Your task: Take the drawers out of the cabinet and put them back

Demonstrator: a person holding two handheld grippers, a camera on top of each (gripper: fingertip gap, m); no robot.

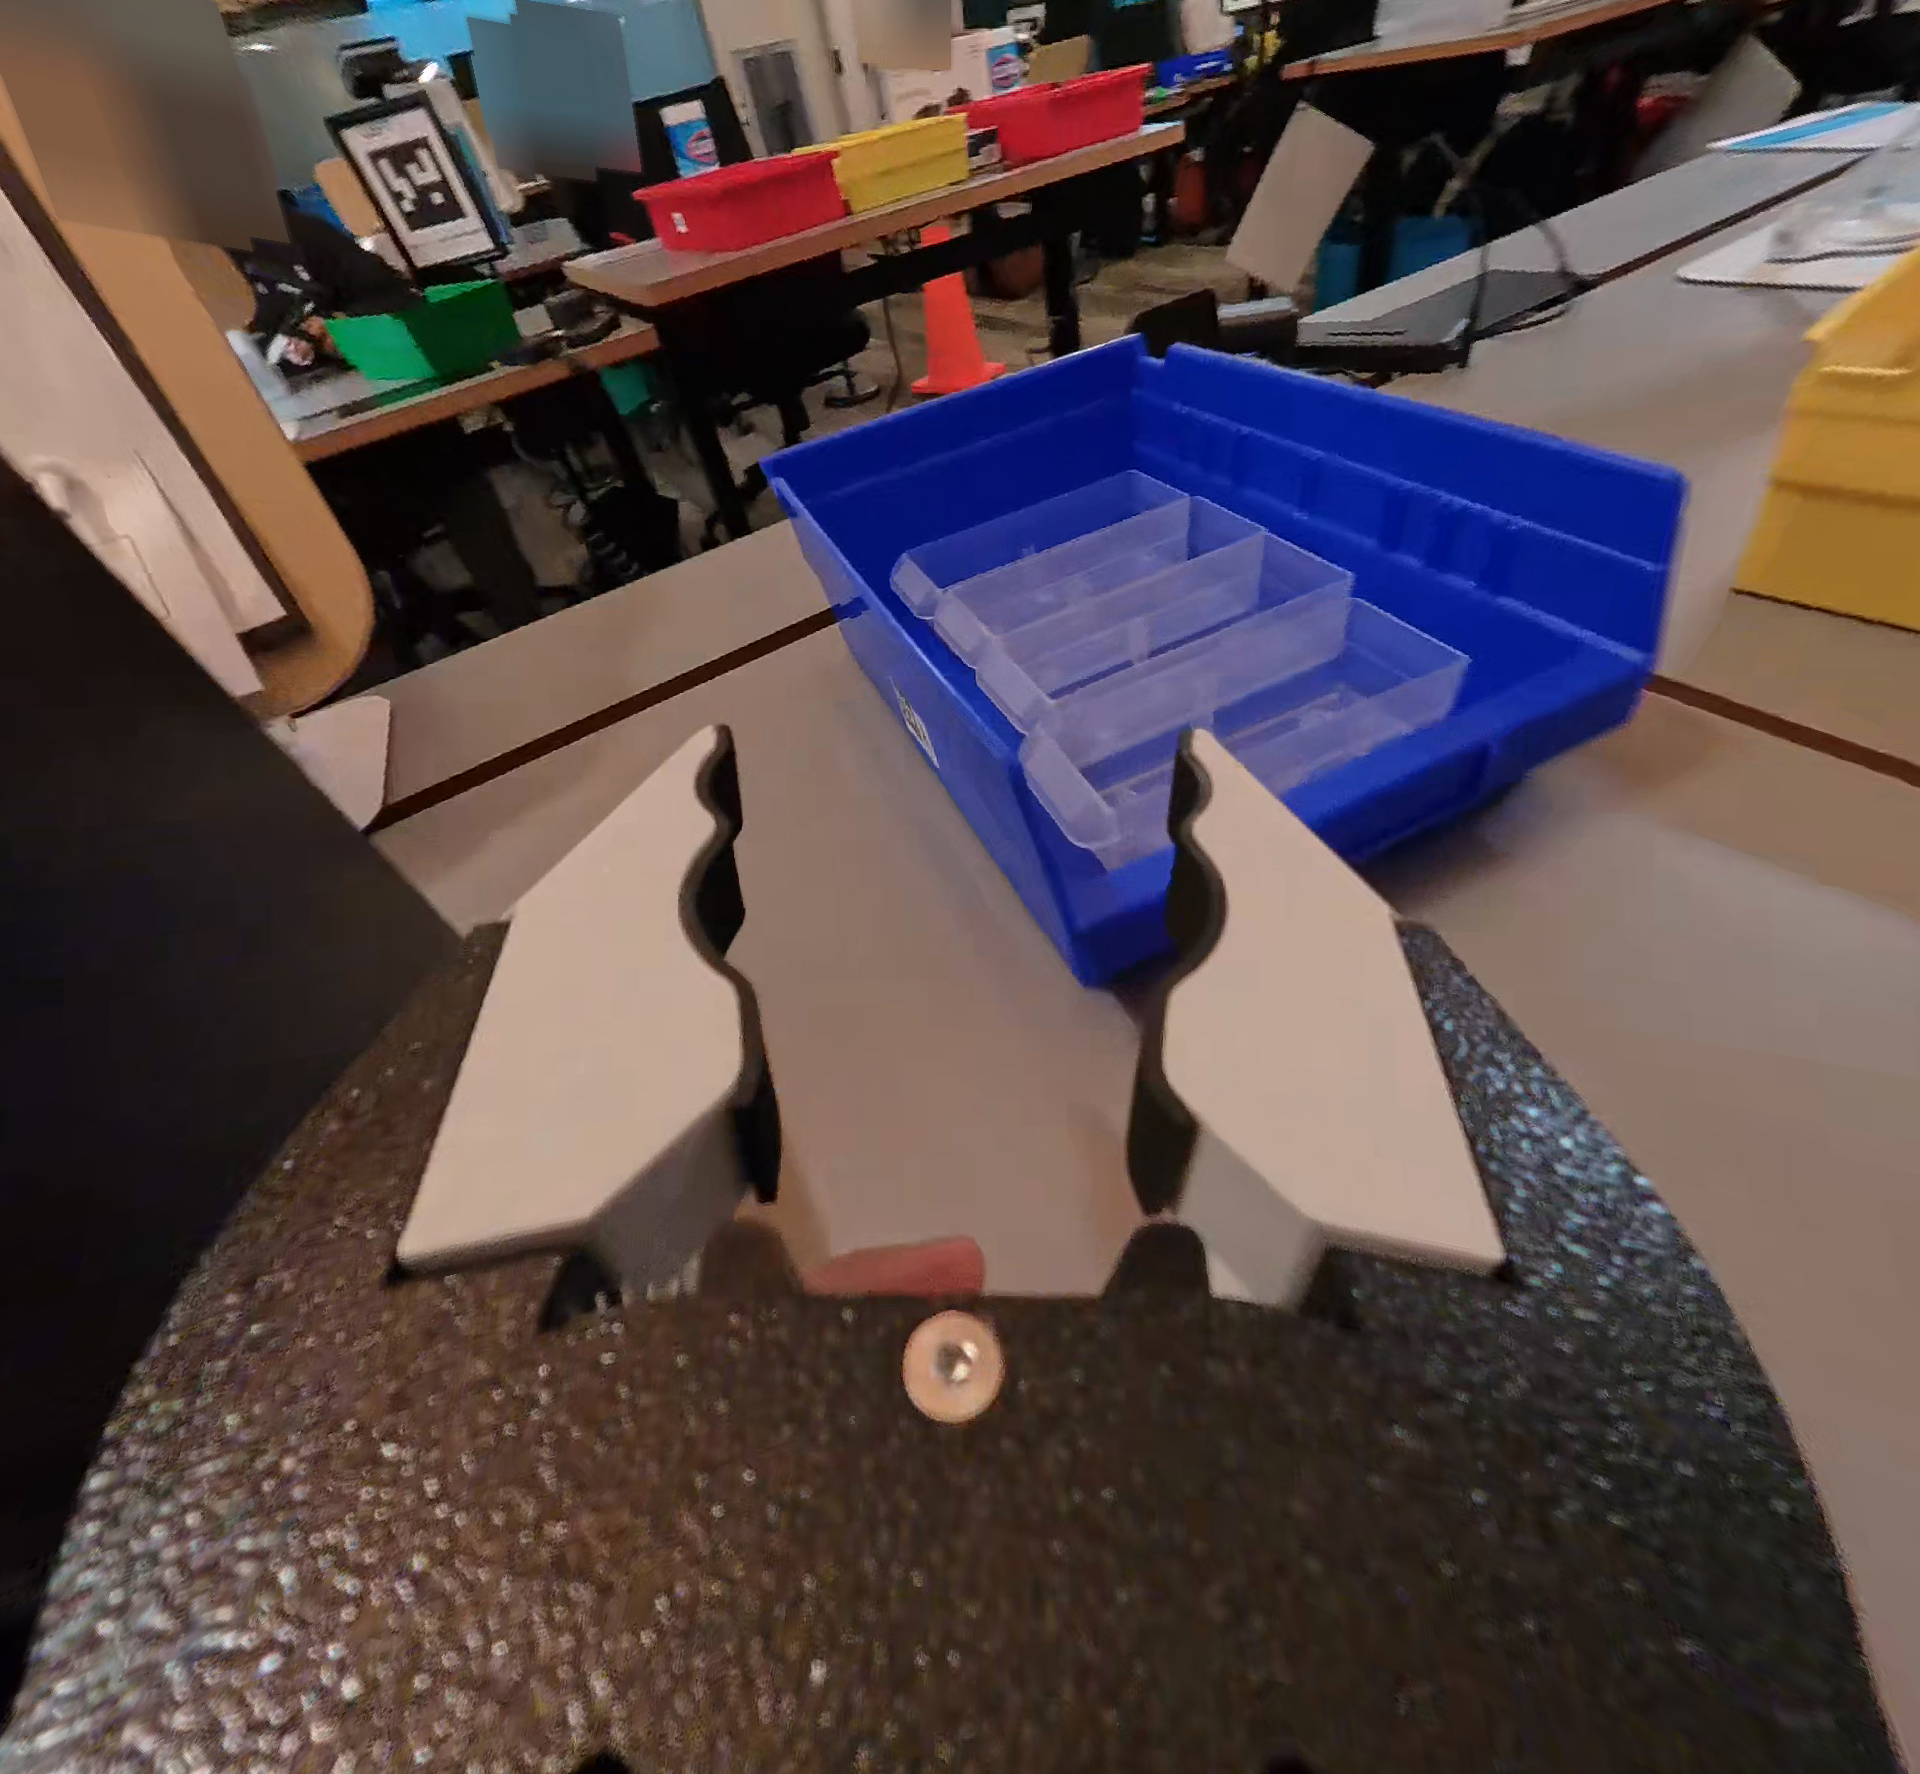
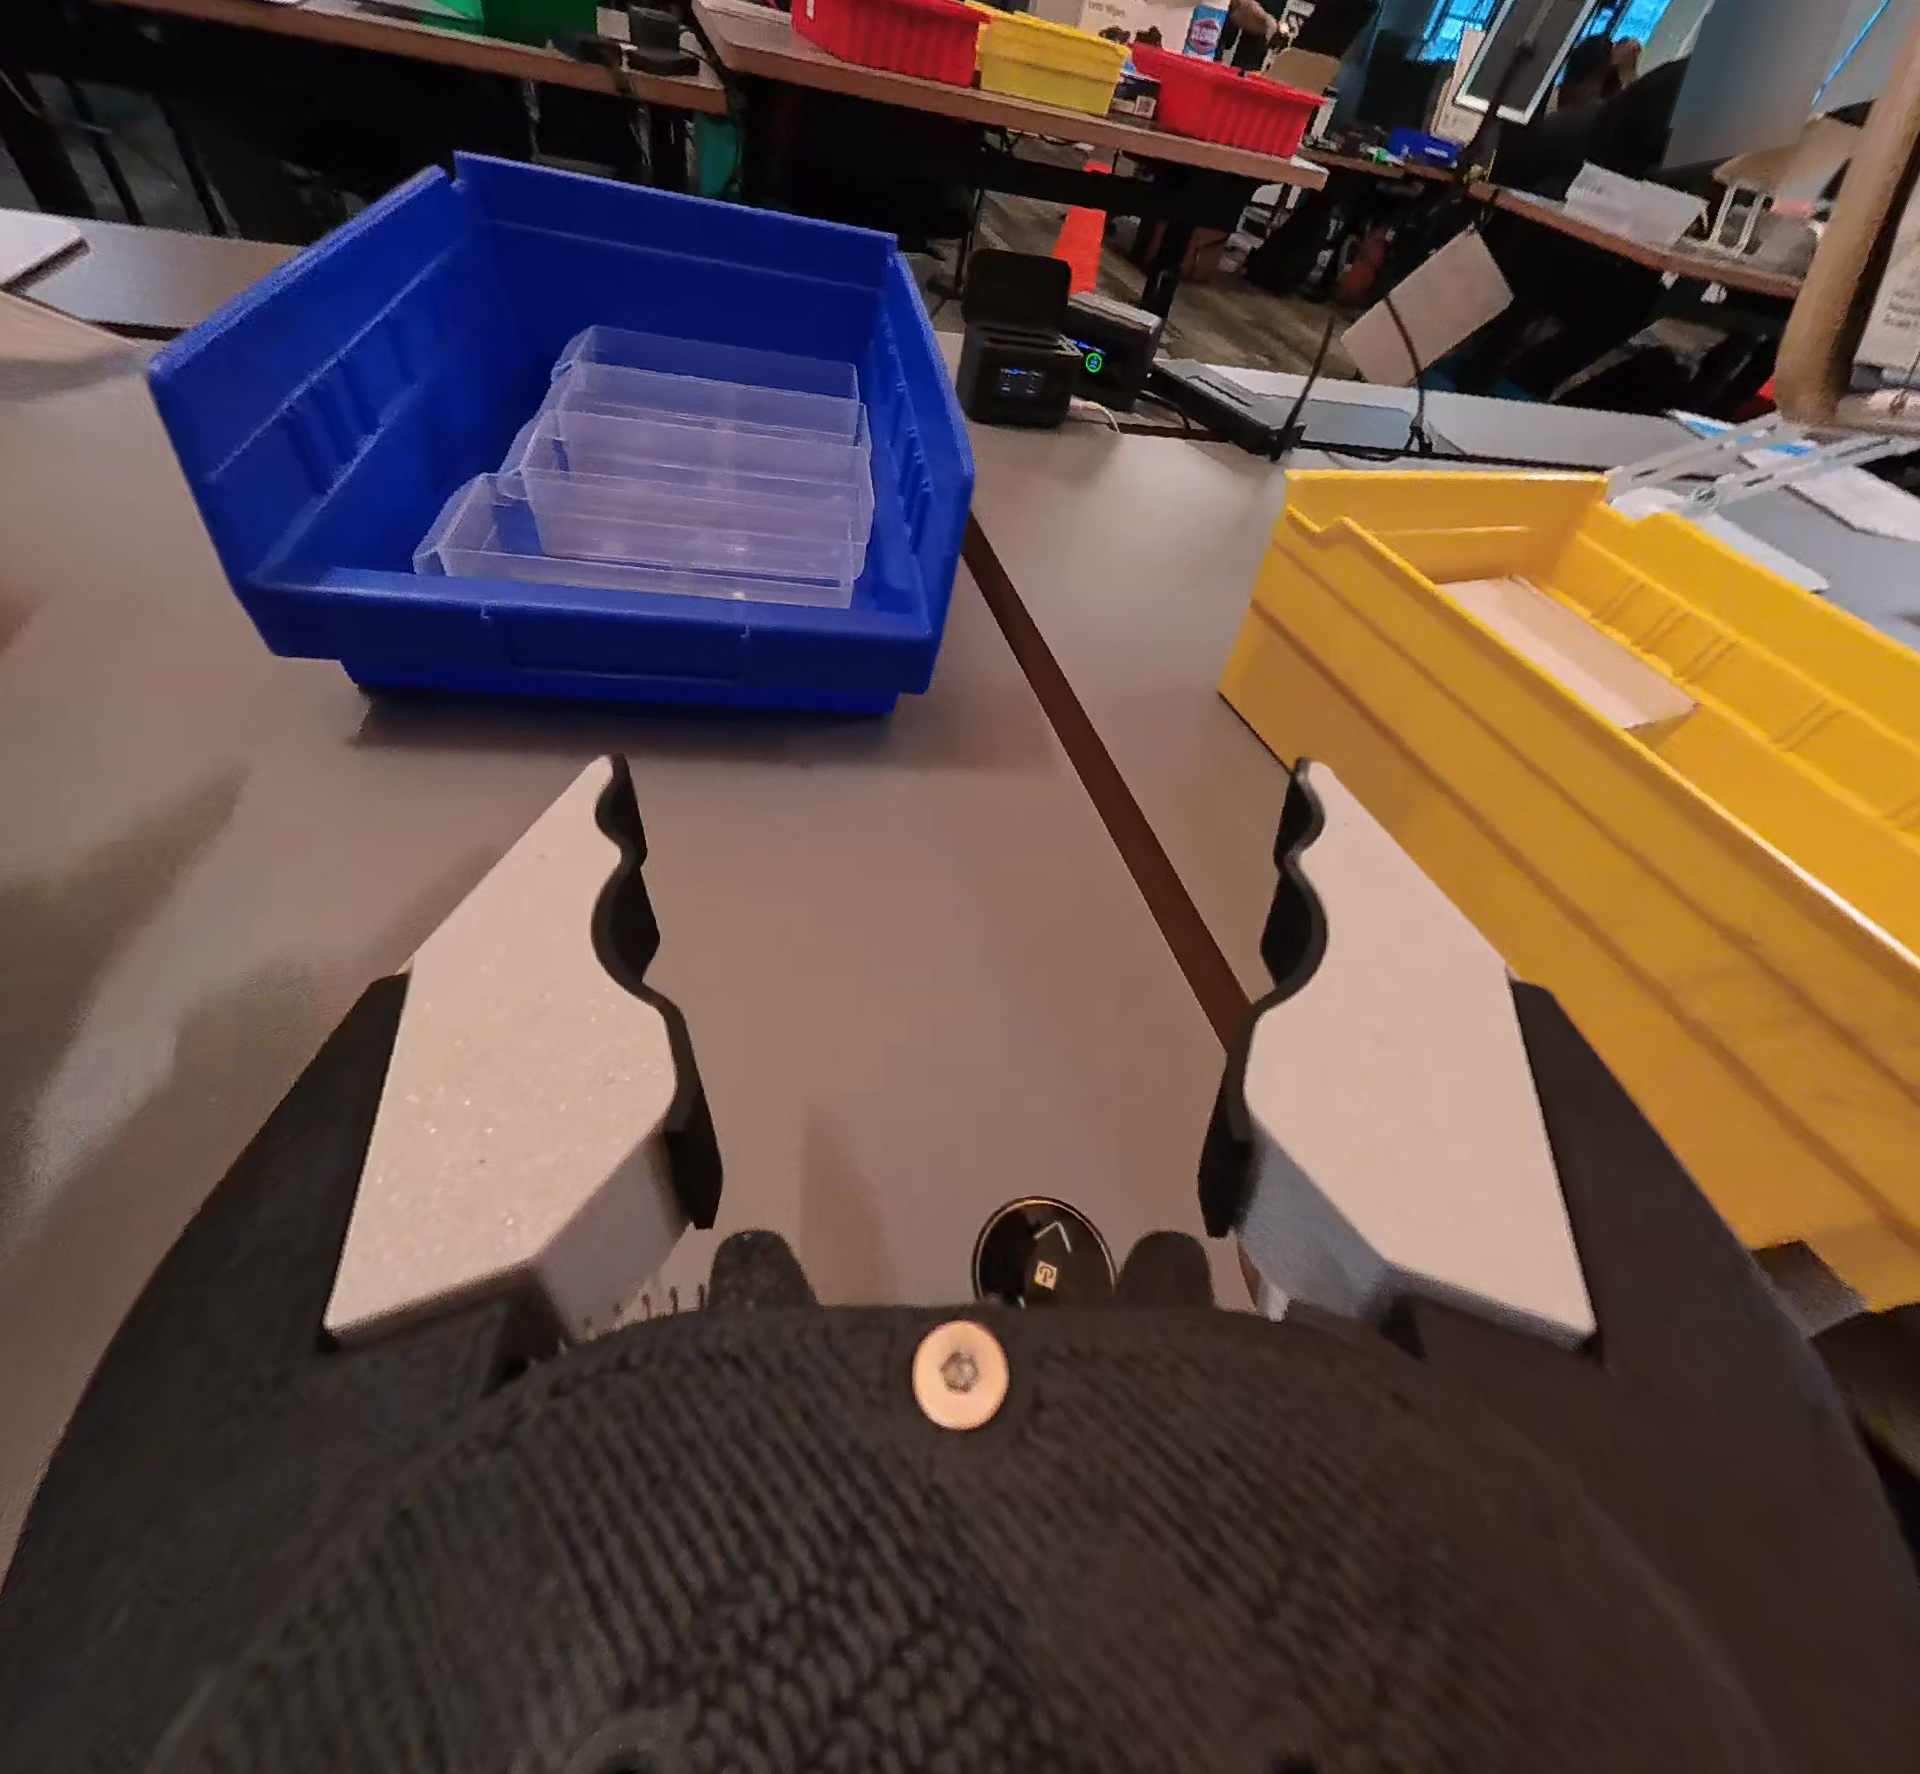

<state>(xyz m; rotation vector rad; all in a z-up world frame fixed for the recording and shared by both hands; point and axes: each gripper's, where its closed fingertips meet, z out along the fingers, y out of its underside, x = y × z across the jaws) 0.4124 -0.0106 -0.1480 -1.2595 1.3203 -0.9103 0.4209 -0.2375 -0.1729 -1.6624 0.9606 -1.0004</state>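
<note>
Several clear plastic drawers (image 1: pixel 1174 644) lie side by side in a blue bin (image 1: pixel 1558 706) on the grey table. They also show in the right wrist view (image 2: pixel 686 488), inside the same blue bin (image 2: pixel 312 436). My left gripper (image 1: pixel 956 758) is open and empty, hovering over the table just short of the bin's near corner. My right gripper (image 2: pixel 956 779) is open wide and empty, over the table in front of the bin. A dark slab (image 1: pixel 156 893) at the left edge may be the cabinet; I cannot tell.
A yellow bin (image 2: pixel 1558 789) with a pale flat piece inside stands to the right, also showing in the left wrist view (image 1: pixel 1839 477). A dark seam (image 2: pixel 1101 768) runs across the table. A small black device (image 2: pixel 1018 342) and cables lie behind the blue bin. Benches with coloured bins stand beyond.
</note>
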